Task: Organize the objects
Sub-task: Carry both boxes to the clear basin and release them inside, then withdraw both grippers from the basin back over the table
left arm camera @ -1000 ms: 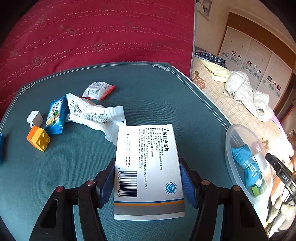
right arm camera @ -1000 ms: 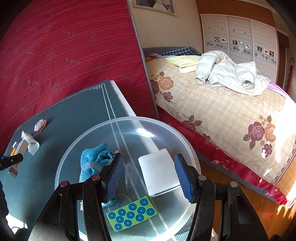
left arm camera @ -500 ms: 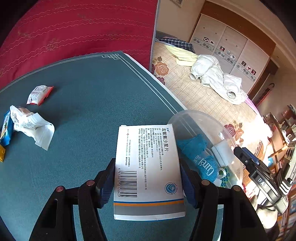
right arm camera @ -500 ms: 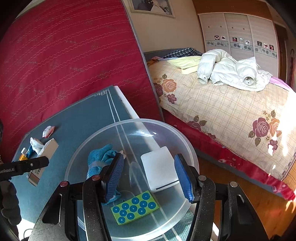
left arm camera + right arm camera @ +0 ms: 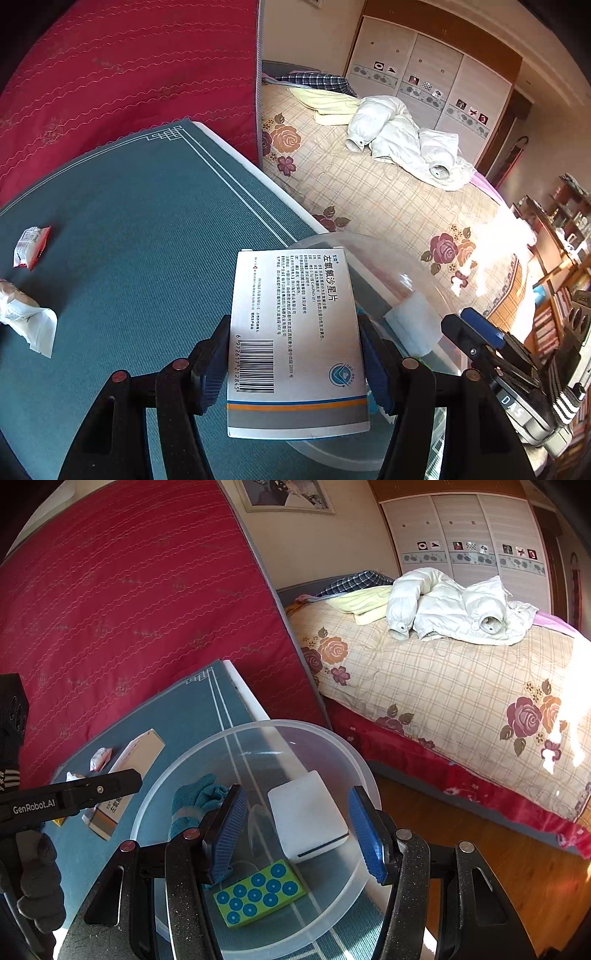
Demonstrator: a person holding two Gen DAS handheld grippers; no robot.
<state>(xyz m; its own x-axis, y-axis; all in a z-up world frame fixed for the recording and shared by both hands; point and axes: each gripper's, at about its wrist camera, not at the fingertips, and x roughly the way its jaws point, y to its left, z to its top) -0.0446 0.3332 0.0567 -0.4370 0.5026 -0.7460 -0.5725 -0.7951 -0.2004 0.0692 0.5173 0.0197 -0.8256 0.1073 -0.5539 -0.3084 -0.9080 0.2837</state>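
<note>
The left gripper (image 5: 295,354) pinches the medicine box (image 5: 295,332) flat by its sides, just beside the clear bowl's (image 5: 354,768) rim, apparently for dropping in. The right gripper (image 5: 295,830) hangs spread over the bowl, holding nothing.

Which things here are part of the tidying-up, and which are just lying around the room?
Part of the tidying:
medicine box, held in the left gripper
clear bowl
blue glove, white box and green dotted block in the bowl
snack packets on the table

Just lying around:
white jacket
bed
red mattress
</note>
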